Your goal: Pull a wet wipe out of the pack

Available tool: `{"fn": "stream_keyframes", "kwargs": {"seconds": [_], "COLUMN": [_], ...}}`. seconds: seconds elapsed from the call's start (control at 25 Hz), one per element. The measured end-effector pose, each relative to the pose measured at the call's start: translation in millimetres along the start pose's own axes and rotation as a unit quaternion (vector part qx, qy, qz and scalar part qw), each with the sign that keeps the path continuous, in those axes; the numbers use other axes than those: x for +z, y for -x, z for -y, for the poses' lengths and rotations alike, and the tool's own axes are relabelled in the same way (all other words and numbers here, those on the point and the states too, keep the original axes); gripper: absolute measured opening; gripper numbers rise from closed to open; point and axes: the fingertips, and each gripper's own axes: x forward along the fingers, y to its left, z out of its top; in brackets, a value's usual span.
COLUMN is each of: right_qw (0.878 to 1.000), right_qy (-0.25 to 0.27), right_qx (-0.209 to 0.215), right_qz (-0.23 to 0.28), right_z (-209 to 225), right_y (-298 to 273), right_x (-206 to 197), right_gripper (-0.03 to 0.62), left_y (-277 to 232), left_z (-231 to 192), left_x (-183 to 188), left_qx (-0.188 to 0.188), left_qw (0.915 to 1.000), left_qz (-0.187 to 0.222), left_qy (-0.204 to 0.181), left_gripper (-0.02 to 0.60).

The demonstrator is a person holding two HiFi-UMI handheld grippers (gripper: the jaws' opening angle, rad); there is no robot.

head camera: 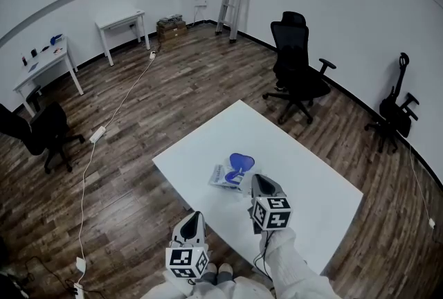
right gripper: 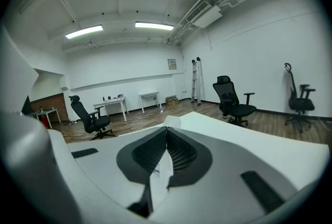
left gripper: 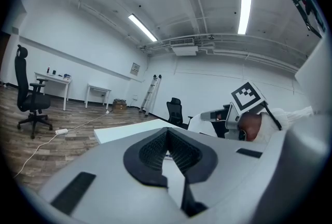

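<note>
Just beside the pack (head camera: 224, 177), the right hand-held gripper (right gripper: 166, 132) clenches a wet wipe (right gripper: 162, 168).

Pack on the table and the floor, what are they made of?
The pack is probably soft plastic film, white with blue print; its raised lid looks like hard, shiny blue plastic. The floor looks like dark wood planks, or laminate copying wood: board seams and grain show, with a slight sheen.

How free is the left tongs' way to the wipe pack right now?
Probably yes. The left tongs hang shut just short of the table, with only bare tabletop between them and the wipe pack. The right tongs, seemingly shut on a wipe, stand at the pack's other side.
</note>
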Motion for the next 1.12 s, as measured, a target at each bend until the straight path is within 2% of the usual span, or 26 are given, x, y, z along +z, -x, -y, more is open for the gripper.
{"fn": "stream_keyframes", "kwargs": {"seconds": [0.56, 0.84, 1.12], "right_qw": [0.999, 0.997, 0.997], "right_qy": [-0.038, -0.066, -0.07], "right_qx": [-0.019, -0.034, -0.034], "right_qz": [0.014, 0.017, 0.018], "right_z": [10, 18, 19], "right_y": [62, 90, 102], "right_x": [-13, -35, -45], "right_gripper": [0.011, 0.011, 0.011], "left_y": [-27, -36, -40], "left_z": [34, 59, 76], "left_x": [6, 3, 4], "left_qx": [-0.051, -0.083, -0.1], "left_qw": [0.9987, 0.9964, 0.9947], "left_qz": [0.0, -0.006, -0.01], "left_qy": [-0.007, -0.014, -0.024], "left_gripper": [-0.002, -0.002, -0.002]}}
